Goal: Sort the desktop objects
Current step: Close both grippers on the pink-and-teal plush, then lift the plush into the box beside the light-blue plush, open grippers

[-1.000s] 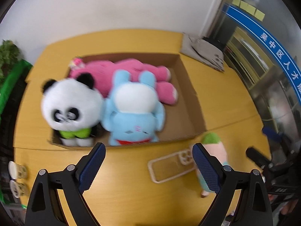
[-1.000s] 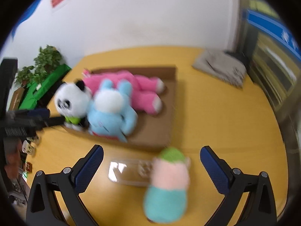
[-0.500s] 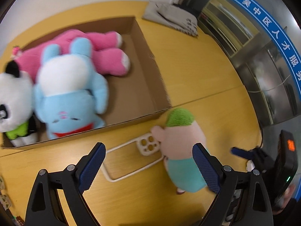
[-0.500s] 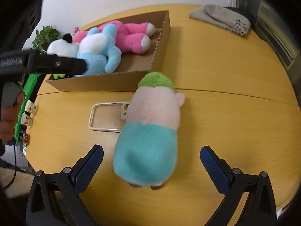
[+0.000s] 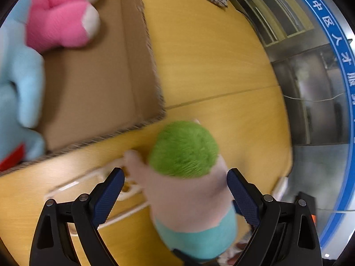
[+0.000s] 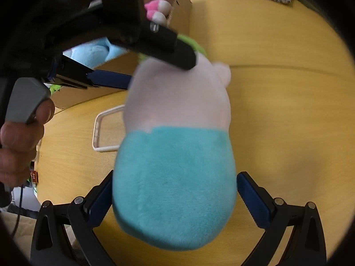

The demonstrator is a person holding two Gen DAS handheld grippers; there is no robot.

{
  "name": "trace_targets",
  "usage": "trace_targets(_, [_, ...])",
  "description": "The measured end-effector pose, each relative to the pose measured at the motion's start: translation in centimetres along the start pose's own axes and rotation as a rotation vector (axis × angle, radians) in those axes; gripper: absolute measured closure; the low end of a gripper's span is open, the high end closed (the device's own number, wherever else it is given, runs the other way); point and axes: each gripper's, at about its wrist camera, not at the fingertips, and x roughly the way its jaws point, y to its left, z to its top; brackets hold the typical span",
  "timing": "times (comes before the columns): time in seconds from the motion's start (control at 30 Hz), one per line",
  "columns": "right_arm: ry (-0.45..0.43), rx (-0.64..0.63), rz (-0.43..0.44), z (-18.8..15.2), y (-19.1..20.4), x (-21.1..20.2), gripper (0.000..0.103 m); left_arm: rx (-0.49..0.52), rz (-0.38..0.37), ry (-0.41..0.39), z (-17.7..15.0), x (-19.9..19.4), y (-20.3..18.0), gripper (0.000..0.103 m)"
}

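Both grippers straddle the same plush toy [image 6: 175, 155], a soft doll with a green tuft, pale body and teal lower half that stands on the yellow table [image 5: 221, 66]; the left gripper [image 5: 175, 190] has its 2 pads spread wide either side of the pale upper body, with a gap showing at each pad, and the right gripper [image 6: 175, 197] brackets the teal base just as wide, pads close to the fabric but not visibly pressing it. Neither has hold of anything.

Ahead and to the left of the left gripper sits the cardboard box [image 5: 142, 51] holding a pink plush [image 5: 64, 26] and a blue plush [image 5: 20, 84]; a clear phone case [image 6: 106, 130] lies flat just left of the toy, partly under it.

Risks, as I judge them: with 2 tools crowded on 1 doll, the fingers could knock each other; the rounded, squashy body may squirt out of a shallow pinch; a left pad closing low could catch the phone case and drag it along.
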Motion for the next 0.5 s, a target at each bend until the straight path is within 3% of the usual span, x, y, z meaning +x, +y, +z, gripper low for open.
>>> trace_targets(0.1, [0.015,-0.031,-0.018,-0.1,0.3,0.5,0.005,-0.001,-0.041,0.008,0.0,0.4,0.2,0.007])
trace_targets(0.33, [-0.058,-0.078,-0.020,0.0,1.1,-1.3,0.022,0.000,-0.135,0.018,-0.1,0.9,0.4,0.023])
trace_targets(0.5, [-0.170,-0.120,-0.011,0.5,3.5,-5.9,0.023,0.100,-0.143,-0.081,-0.5,-4.8,-2.1,0.024])
